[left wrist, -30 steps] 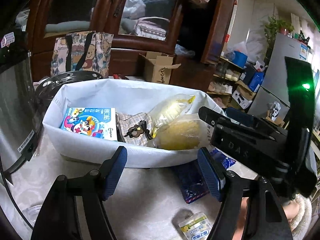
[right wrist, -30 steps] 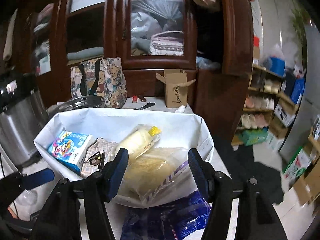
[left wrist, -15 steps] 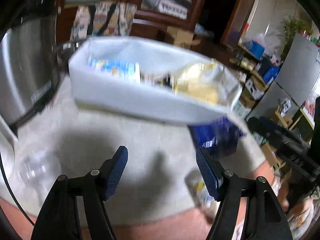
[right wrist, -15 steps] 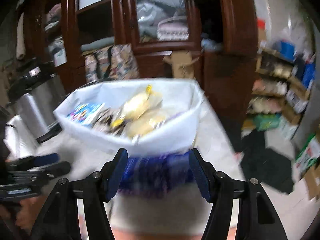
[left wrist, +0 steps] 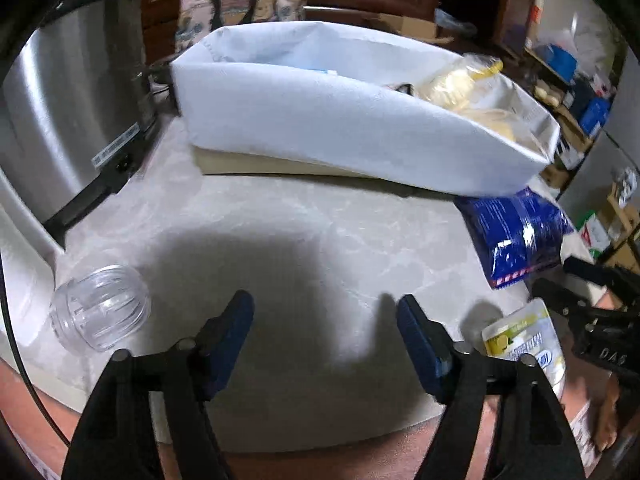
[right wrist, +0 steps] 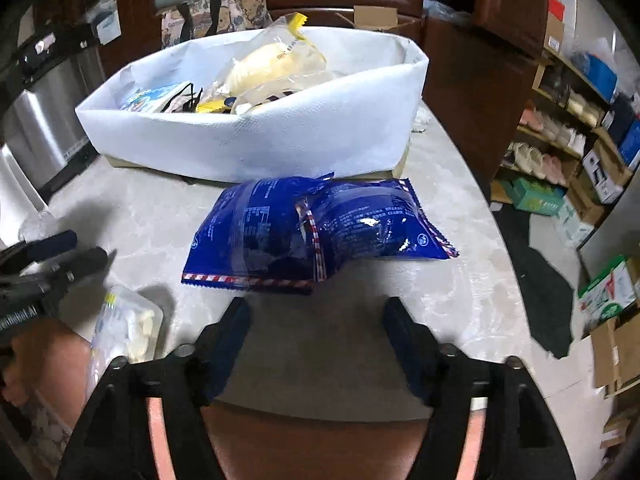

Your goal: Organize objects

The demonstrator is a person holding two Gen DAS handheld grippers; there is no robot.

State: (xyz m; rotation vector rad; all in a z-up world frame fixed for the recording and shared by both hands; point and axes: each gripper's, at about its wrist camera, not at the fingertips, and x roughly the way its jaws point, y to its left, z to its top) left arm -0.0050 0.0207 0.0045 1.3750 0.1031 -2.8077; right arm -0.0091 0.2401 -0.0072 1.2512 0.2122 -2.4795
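Both pairs of my fingers are spreading, nothing between them: left gripper (left wrist: 325, 322) over bare marbled bench (left wrist: 280, 240), right gripper (right wrist: 315, 324) just short of the crinkly blue foil bags (right wrist: 316, 232). White soft-walled fabric bin (right wrist: 280, 136) behind holds clear yellow-filled packets (right wrist: 276, 64). Ribbed clear jar (left wrist: 100, 314) lies at left. Small yellow-labelled pouch (left wrist: 524, 340) partly hidden, print unreadable.

Dim indoor light, fisheye edges, prob. slight blur.
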